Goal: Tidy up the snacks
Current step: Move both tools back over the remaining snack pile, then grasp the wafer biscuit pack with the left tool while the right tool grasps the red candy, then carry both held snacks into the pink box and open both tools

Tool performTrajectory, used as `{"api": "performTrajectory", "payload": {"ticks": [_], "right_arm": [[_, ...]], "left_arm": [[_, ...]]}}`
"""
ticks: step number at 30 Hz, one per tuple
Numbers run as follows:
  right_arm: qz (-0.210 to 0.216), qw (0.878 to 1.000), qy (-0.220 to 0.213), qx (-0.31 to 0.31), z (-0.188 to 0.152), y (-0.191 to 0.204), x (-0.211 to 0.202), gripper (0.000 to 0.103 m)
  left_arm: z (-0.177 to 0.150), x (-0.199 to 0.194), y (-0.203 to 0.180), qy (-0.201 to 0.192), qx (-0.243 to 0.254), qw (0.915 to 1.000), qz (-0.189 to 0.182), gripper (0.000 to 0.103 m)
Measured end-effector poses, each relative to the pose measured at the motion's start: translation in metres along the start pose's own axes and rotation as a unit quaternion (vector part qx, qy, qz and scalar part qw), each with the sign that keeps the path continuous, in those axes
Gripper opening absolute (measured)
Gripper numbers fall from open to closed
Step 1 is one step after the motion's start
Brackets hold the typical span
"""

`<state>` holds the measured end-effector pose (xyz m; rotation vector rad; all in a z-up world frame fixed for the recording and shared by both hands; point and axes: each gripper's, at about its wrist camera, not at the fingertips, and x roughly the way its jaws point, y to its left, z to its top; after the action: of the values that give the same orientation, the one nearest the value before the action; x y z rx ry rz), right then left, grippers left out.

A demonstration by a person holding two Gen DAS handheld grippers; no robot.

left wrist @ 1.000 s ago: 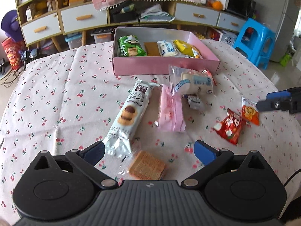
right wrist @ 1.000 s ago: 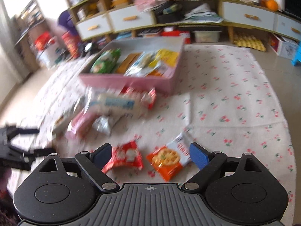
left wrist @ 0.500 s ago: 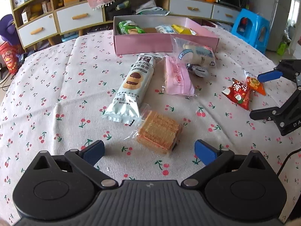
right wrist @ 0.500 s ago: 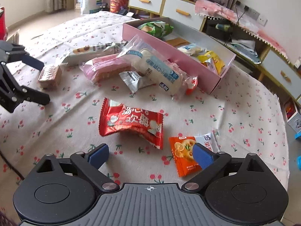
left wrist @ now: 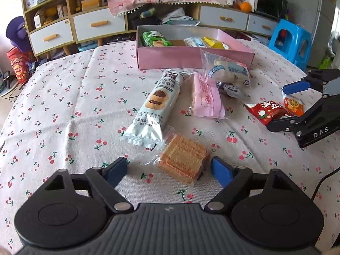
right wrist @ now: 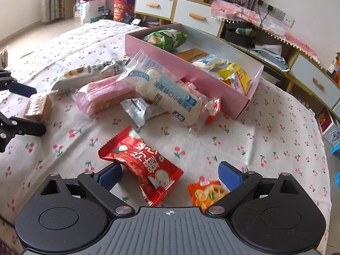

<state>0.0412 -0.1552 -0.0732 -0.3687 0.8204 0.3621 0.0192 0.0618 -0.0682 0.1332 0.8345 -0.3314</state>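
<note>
While both grippers are sitting low over the cherry-print tablecloth (left wrist: 63, 97):
Left gripper (left wrist: 169, 171): jaws closing in since the earlier frame, bracketing the wafer pack (left wrist: 183, 161); right pad seemingly touching, left pad clear.
Right gripper (right wrist: 170, 175): gaping wide, having rolled and advanced over the red packet (right wrist: 142, 165), gripping nothing.
Pink box (left wrist: 170, 58): lying beyond, partly filled.

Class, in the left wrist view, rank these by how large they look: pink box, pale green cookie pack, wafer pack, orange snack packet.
1. pink box
2. pale green cookie pack
3. wafer pack, helped by nearness to the camera
4. orange snack packet, partly hidden by the hand-held gripper
</note>
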Motion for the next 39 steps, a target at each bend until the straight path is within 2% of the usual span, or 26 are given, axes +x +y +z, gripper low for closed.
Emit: {"api": "performTrajectory", "payload": {"ticks": [5, 8, 13, 16, 20, 22, 30, 39], "right_arm": [[0.001, 1.0, 0.007, 0.001, 0.005, 0.001, 0.003, 0.097], [0.012, 1.0, 0.013, 0.012, 0.005, -0.001, 0.002, 0.09], [0.042, 0.998, 0.024, 0.027, 0.007, -0.001, -0.001, 0.061], [0.053, 0.997, 0.03, 0.038, 0.009, 0.002, -0.002, 0.048], [0.05, 0.997, 0.034, 0.039, 0.01, 0.006, -0.004, 0.046], [0.052, 0.997, 0.037, 0.044, 0.01, 0.006, -0.004, 0.043], [0.078, 0.992, 0.051, 0.086, 0.012, 0.001, -0.007, 0.043], [0.099, 0.988, 0.03, 0.118, 0.023, -0.006, -0.023, 0.043]], "left_arm": [[0.001, -0.003, -0.001, -0.001, 0.007, 0.9999, -0.01, 0.064], [0.002, -0.003, -0.003, 0.001, 0.012, 0.9998, -0.015, 0.058], [0.005, -0.004, -0.005, 0.009, 0.008, 0.9997, -0.02, 0.049], [0.006, -0.005, -0.006, 0.012, 0.007, 0.9997, -0.021, 0.046], [0.008, -0.006, -0.005, 0.013, 0.0, 0.9995, -0.029, 0.042], [0.008, -0.007, -0.005, 0.014, -0.006, 0.9992, -0.036, 0.042], [0.013, -0.011, -0.009, 0.007, -0.014, 0.9985, -0.053, 0.041], [0.03, -0.016, -0.007, -0.009, -0.037, 0.997, -0.067, 0.041]]}}
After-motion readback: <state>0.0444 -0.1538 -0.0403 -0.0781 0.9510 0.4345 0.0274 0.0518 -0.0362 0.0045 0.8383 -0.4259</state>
